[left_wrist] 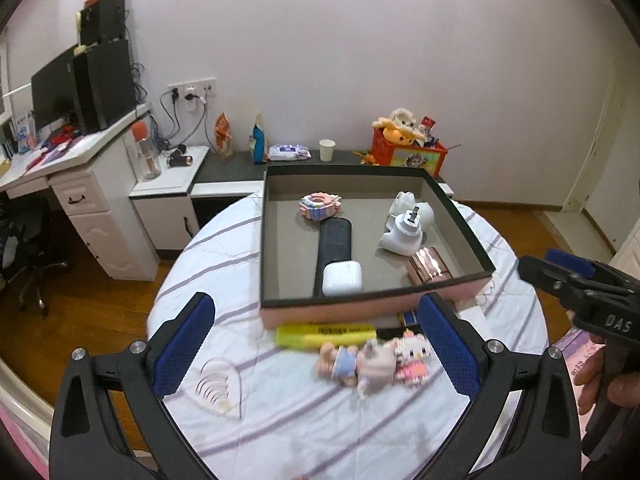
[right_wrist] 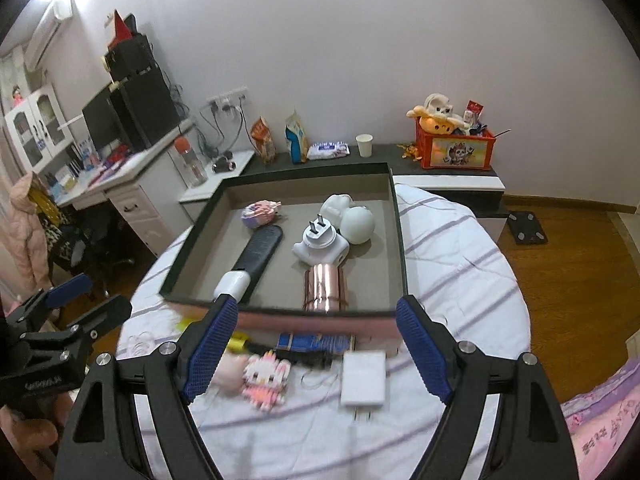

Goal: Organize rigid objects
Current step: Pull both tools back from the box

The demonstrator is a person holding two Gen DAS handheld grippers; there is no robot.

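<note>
Lying beneath left tool (left_wrist: 316, 354) (jaws apart): block kitty (left_wrist: 412, 358).

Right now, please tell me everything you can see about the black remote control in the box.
The black remote control is a long, slim bar with rounded ends, matte like dark plastic; its buttons are too faint to make out. It lies flat on the grey floor of the open box, running from the middle towards the near wall. A small white earbud case rests on or against its near end. A pastel block figure lies just beyond its far end; whether they touch I cannot tell. No gripper touches it.
</note>
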